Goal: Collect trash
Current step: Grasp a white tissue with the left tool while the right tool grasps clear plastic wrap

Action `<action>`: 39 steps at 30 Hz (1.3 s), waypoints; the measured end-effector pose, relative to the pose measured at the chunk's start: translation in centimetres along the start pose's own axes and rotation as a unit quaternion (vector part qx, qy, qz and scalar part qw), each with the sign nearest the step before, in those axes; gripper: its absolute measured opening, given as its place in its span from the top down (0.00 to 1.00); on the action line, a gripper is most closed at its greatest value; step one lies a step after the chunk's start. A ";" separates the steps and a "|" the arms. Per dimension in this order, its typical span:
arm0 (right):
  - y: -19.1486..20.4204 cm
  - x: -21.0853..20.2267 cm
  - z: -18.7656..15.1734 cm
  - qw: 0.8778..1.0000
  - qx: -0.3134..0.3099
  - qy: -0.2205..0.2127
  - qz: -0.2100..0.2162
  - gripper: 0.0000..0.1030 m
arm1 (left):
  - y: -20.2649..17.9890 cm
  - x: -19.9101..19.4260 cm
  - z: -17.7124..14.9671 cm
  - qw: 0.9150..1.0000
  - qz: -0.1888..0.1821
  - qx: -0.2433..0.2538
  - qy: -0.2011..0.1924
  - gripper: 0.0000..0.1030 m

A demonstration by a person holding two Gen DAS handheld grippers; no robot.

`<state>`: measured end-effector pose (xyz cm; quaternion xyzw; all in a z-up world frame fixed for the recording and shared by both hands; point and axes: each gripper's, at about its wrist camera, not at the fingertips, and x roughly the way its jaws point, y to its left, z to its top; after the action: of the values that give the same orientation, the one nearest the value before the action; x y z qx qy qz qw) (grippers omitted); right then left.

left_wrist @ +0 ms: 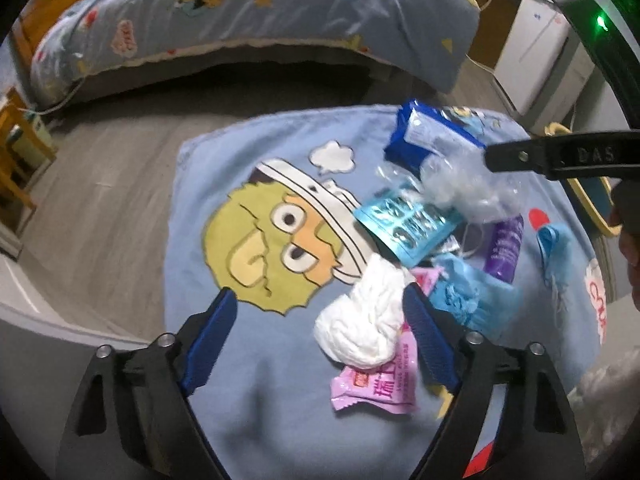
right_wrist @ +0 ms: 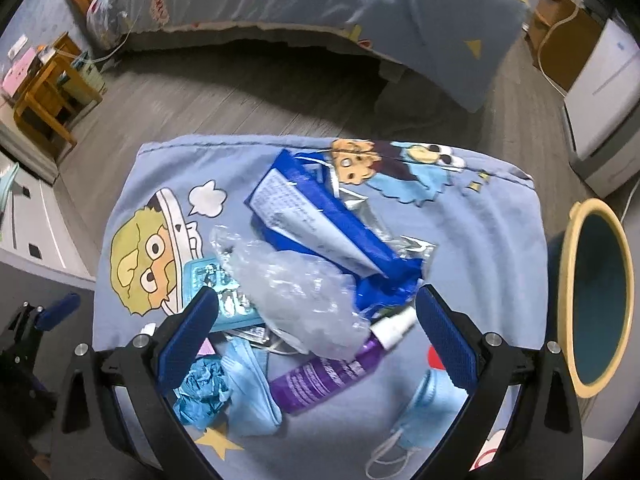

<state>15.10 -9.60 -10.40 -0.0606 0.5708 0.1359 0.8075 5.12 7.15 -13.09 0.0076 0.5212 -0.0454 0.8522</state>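
Bedroom floor beyond, a blue cartoon blanket (left_wrist: 280, 400) carries the litter toward its right edge. Left tool (left_wrist: 320, 332) gapes wide, the white tissue wad (left_wrist: 364, 320) just inside its right finger; right tool (right_wrist: 316, 332), wide too, straddles the clear plastic (right_wrist: 296, 292).

You're looking at a pale blue blanket (right_wrist: 480, 240) w/ cartoon prints: a yellow-green face, orange nose, white cap and white cloud at 9 o'clock in the right wrist view, gold star at 6. On it, colours of the trash: royal-blue packet (right_wrist: 320, 216) w/ a white text panel, center; clear crinkled plastic (right_wrist: 296, 292); purple bottle (right_wrist: 320, 376) w/ white cap; teal-and-silver blister sheet (left_wrist: 408, 226); white crumpled tissue (left_wrist: 364, 320); pink wrapper (left_wrist: 380, 384) w/ red-and-white print; light blue face mask (right_wrist: 432, 408), white loops, at 5. Bin (right_wrist: 596, 304) at 3 o'clock: cream rim, dark teal inside. Left gripper (left_wrist: 320, 332) and right gripper (right_wrist: 316, 328): black frames, blue pads. Floor (right_wrist: 200, 100) grey wood-grain.
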 end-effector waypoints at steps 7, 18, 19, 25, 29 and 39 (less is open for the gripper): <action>1.1 2.3 -0.1 0.999 -0.018 0.036 -0.009 0.38 | 0.1 4.0 -1.1 0.996 -0.012 -0.016 0.084 0.46; 1.1 1.4 0.0 0.999 -0.016 0.043 0.029 0.88 | -1.5 3.2 -0.1 0.997 -0.032 0.011 0.069 0.90; 1.1 1.0 0.0 0.999 -0.015 0.040 0.031 0.88 | -1.6 2.8 0.1 0.998 -0.030 0.012 0.062 0.90; 1.3 -1.6 0.0 0.999 -0.011 0.016 0.045 0.89 | -2.1 -1.6 1.3 1.000 -0.019 0.017 -0.002 0.90; 0.9 -4.3 0.2 0.999 -0.007 -0.015 0.045 0.89 | -2.5 -4.5 1.8 0.999 -0.010 0.026 -0.043 0.90; -2.8 -8.5 -0.6 0.997 0.022 -0.067 0.034 0.89 | -3.4 -8.2 3.2 0.994 -0.003 0.034 -0.106 0.90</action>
<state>12.71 -13.73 -2.77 -0.0139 0.5200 0.1548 0.8399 3.95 4.12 -4.22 0.0306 0.4264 -0.0662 0.9016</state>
